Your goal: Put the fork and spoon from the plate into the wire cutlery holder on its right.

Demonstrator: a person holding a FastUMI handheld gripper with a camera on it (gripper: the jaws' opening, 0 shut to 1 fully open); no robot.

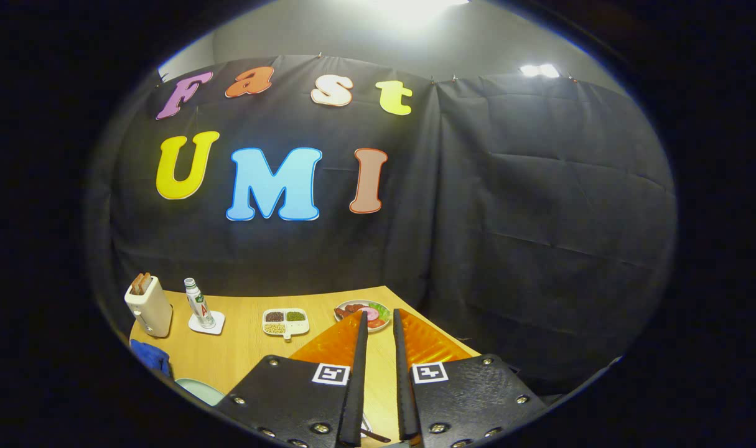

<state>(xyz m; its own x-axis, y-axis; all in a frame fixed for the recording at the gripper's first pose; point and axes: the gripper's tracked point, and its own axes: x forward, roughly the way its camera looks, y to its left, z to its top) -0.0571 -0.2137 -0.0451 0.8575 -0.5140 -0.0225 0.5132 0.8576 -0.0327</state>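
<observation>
My gripper point(379, 317) is held high over the wooden table point(241, 354) and tilted up toward the booth wall. Its fingers stand almost parallel, a narrow gap apart, with nothing between the tips. Low in that gap, near the finger bases, a thin metal piece with a dark handle point(373, 433) shows on the table below; I cannot tell whether it is the fork or the spoon. The rim of a pale plate point(198, 389) peeks out beside the left finger's base. The rest of the plate is hidden.
Along the table's far edge stand a cream toaster point(149, 306) with toast, a small bottle point(196, 303) on a white coaster, a divided dish of grains point(285, 323) and a plate of food point(371, 311) just beyond the fingertips. A blue cloth point(150, 356) lies at the left.
</observation>
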